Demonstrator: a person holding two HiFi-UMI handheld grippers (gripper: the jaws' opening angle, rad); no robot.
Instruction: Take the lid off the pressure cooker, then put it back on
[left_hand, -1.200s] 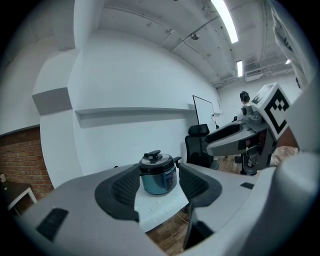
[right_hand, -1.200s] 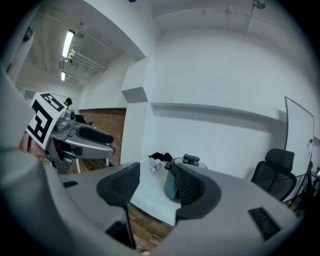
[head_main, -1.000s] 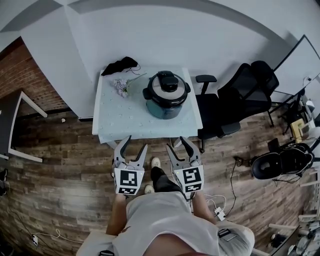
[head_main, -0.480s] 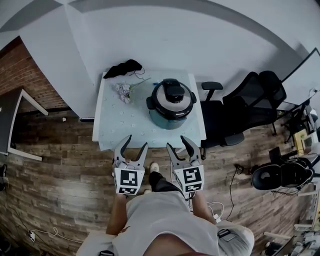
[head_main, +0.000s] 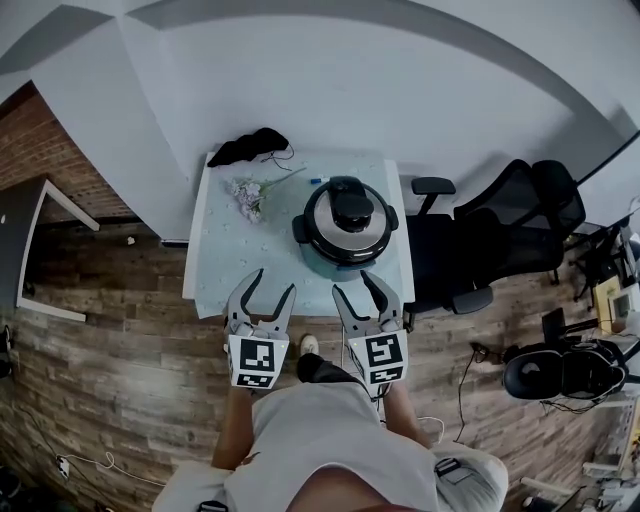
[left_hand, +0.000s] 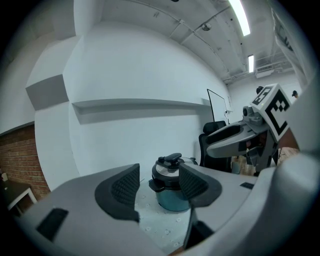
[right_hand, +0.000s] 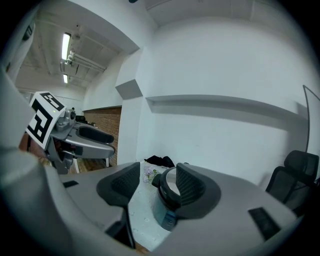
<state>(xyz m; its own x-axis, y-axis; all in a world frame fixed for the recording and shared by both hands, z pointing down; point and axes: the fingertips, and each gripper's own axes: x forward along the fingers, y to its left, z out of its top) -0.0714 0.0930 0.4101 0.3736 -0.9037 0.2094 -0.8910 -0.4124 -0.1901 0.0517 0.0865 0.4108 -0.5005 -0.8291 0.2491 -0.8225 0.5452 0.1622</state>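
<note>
One pressure cooker (head_main: 347, 222), one flower sprig (head_main: 247, 192), one black cloth (head_main: 250, 146), one table (head_main: 225, 260), two grippers: left gripper (head_main: 272, 283), right gripper (head_main: 353, 284).

A pale table (head_main: 225, 265) stands against the white wall. The pressure cooker (head_main: 345, 225), lid on, sits beyond the fingers of your right gripper (head_main: 354, 285). A flower sprig (head_main: 247, 193) and dark cloth (head_main: 250, 146) lie farther beyond those of your left gripper (head_main: 272, 283).

I can read no words, numbers or brand names anywhere. The cube (head_main: 258, 362) on my left gripper (head_main: 272, 283) and the one on my right gripper (head_main: 353, 284) show only black-and-white square patterns. A pale patch on the pressure cooker (right_hand: 165, 215) is too blurred to read.
</note>
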